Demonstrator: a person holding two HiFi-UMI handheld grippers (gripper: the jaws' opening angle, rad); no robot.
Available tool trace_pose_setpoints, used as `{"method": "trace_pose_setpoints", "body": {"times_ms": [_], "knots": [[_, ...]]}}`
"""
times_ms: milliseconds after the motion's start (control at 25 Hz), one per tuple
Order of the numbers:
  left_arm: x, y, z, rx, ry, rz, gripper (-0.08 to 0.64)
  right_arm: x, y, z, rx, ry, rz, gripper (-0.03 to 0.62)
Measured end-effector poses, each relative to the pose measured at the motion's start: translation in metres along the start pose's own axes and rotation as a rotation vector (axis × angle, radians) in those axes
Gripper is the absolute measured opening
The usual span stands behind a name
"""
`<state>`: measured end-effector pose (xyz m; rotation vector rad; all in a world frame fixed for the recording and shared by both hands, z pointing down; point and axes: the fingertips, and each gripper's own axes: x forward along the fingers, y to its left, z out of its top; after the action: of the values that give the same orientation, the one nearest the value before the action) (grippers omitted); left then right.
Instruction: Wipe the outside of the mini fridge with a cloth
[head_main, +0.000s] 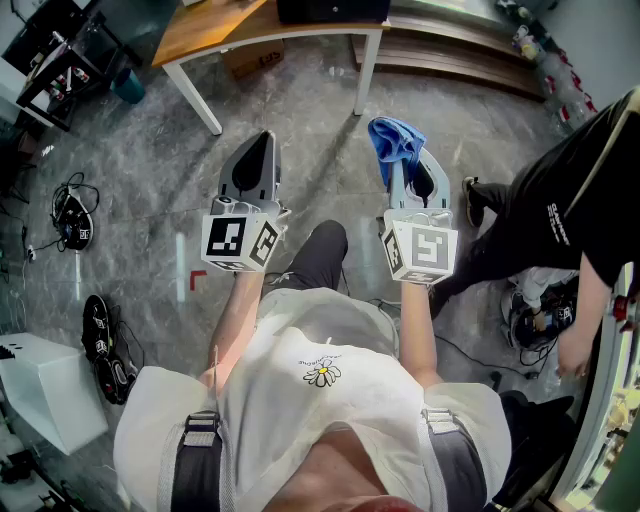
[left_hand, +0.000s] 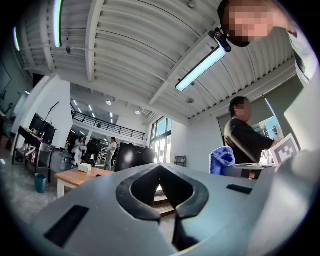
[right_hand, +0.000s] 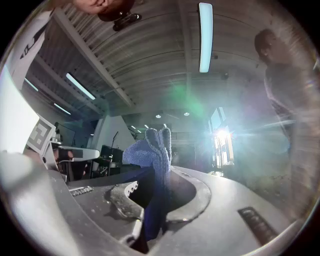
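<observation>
Wiping looks not yet begun: right gripper (head_main: 404, 172) clamps the cloth (head_main: 394, 140) above the floor, left gripper (head_main: 260, 146) sits closed and empty, and no fridge shows.

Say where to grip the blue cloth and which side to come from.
The right gripper is shut on the blue cloth at its lower part, and a bunched tuft stands free past the jaw tips. That tuft is probably the best place to pinch. Come in from the far, tip end, because it is the only loose part exposed.
</observation>
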<state>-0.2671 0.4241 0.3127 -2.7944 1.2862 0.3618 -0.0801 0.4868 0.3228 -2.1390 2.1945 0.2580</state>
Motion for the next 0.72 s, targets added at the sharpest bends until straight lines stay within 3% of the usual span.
{"method": "trace_pose_setpoints", "body": {"times_ms": [240,400,560,720], "knots": [[0.046,0.018,0.007,0.007,-0.001,-0.006,0.005,0.035,-0.013,-0.016,0.027,0.061,-0.004,0.062],[0.089,0.046,-0.018,-0.011,0.000,0.005,0.005,0.078,-0.022,-0.045,0.045,0.091,0.004,0.063],[0.161,0.082,-0.041,-0.012,-0.014,0.021,0.005,0.154,-0.039,-0.060,0.039,0.078,0.019,0.061],[0.239,0.119,-0.032,0.003,-0.056,0.020,0.005,0.251,-0.059,-0.048,0.048,0.025,0.028,0.061]]}}
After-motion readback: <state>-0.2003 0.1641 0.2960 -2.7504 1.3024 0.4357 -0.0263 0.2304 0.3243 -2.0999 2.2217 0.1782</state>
